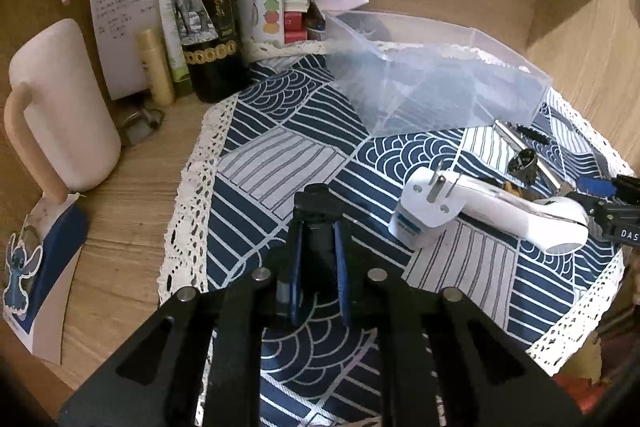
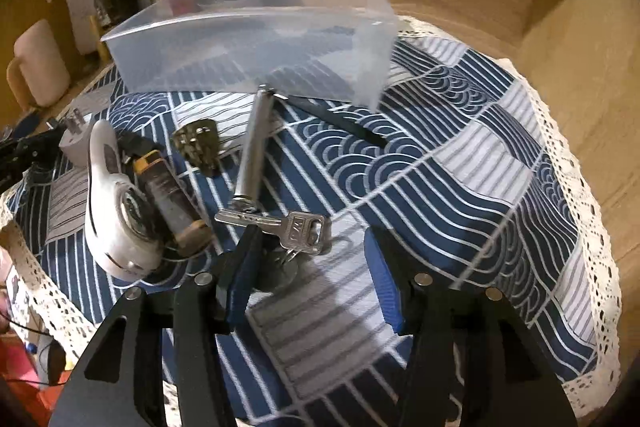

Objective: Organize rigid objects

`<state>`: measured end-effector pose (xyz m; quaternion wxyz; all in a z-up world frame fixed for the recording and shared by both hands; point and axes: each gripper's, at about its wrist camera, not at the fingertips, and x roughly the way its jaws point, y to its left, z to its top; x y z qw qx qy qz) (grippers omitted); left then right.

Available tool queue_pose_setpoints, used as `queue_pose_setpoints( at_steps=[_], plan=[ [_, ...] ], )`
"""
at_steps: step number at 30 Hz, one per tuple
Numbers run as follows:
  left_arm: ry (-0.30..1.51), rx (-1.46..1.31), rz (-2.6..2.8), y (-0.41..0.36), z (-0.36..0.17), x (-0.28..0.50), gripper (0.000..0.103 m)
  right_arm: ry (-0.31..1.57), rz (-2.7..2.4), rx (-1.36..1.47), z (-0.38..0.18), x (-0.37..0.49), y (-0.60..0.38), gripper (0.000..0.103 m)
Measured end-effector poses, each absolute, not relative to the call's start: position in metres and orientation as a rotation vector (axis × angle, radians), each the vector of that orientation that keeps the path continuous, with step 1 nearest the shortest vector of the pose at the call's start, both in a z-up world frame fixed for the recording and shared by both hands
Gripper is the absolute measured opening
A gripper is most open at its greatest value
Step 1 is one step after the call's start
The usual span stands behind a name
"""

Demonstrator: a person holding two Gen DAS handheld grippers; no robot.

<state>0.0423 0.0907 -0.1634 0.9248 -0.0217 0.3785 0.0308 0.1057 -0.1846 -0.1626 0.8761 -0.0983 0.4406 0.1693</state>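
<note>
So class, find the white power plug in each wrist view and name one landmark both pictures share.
Left wrist view: the white power plug lies right of centre on the patterned cloth, prongs up.
Right wrist view: the plug sits at the far left edge, behind the white curved gadget.
Shared landmark: the clear plastic box.

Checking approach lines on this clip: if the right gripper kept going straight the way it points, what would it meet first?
Most likely the silver key, lying just ahead of the open right gripper, by its left finger. Past it lie the metal rod and the clear plastic bin. Depth is unclear.
</note>
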Motion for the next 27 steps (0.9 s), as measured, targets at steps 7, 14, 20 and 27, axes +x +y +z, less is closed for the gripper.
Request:
queue_pose_setpoints(
  at_steps=[7,14,20,27],
  plan=[
    [0.741,-0.052,0.059,0.091,-0.153,0.036,0.014,0.909,0.413,-0.228,-0.164,0.111,-0.176,0.035],
    [0.686,-0.065,0.056,0.090,-0.136,0.029,0.014,0.888,0.407,-0.210,-0.162,0.106,-0.179,0.023],
    [0.635,-0.057,0.046,0.082,-0.118,0.023,0.014,0.848,0.371,-0.189,-0.154,0.095,-0.186,0.023],
    [0.571,-0.048,0.026,0.070,-0.095,0.023,0.014,0.754,0.347,-0.195,-0.128,0.082,-0.193,0.023]
  ],
)
